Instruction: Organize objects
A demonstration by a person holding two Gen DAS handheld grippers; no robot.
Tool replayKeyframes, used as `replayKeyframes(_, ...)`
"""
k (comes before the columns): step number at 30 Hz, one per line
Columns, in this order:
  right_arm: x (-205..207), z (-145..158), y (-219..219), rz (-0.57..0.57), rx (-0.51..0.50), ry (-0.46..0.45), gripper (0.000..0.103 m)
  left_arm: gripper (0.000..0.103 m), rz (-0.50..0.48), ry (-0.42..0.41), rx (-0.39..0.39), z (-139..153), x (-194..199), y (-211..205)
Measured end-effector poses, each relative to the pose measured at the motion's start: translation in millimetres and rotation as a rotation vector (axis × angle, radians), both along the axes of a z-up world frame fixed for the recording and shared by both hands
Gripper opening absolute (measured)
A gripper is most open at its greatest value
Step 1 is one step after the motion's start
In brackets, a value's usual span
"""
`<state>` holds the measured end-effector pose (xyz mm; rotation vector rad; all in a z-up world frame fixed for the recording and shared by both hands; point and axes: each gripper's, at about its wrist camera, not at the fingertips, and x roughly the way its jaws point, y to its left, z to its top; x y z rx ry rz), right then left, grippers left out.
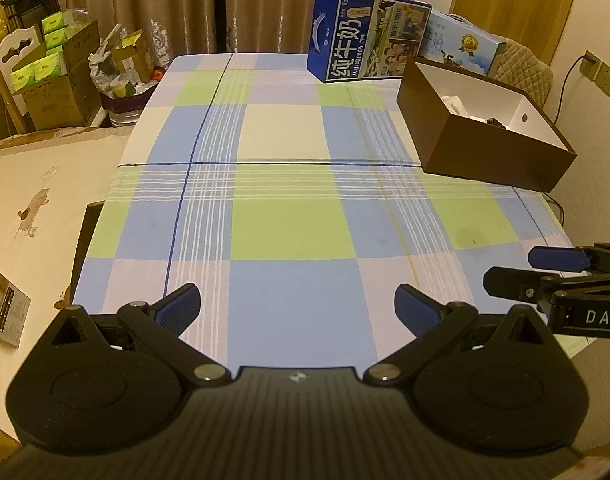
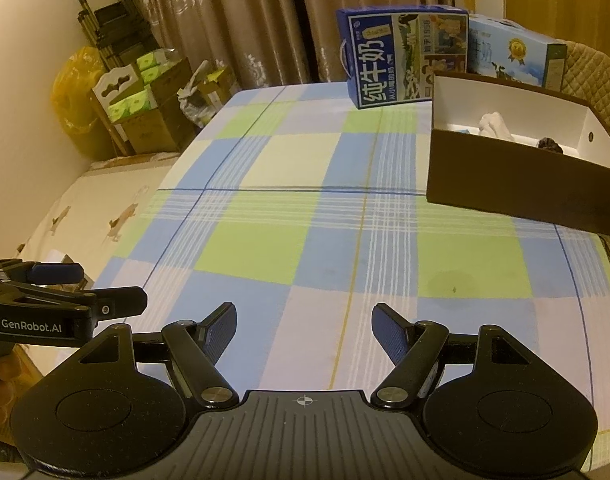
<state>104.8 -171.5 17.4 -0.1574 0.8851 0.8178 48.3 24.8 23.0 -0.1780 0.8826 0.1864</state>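
Both the left gripper [image 1: 297, 304] and right gripper [image 2: 303, 330] hover spread and empty over the bare checked tablecloth [image 1: 289, 184] — the sorting looks finished or paused, since the brown box [image 2: 517, 184] already holds what may be a white cloth [image 2: 495, 126] — any next move calls for finding something loose.

Open brown box [image 1: 489, 148], white inside, white cloth [image 2: 495, 126]; table's far right

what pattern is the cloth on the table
The tablecloth is a plaid of blue, green and cream squares; clearest in the left wrist view.
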Motion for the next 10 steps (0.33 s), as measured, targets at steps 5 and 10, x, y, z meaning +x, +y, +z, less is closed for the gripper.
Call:
replayKeyframes(5, 5.6, -2.2, 1.9, 0.005, -0.006, 0.005, 0.072, 0.102, 0.007, 0.002, 0.000, -1.6, 4.1, 1.1)
replayKeyframes(10, 11.2, -4.0, 2.0, 0.009, -0.011, 0.006, 0.072, 0.102, 0.013, 0.014, 0.005, -3.8, 11.1, -0.9)
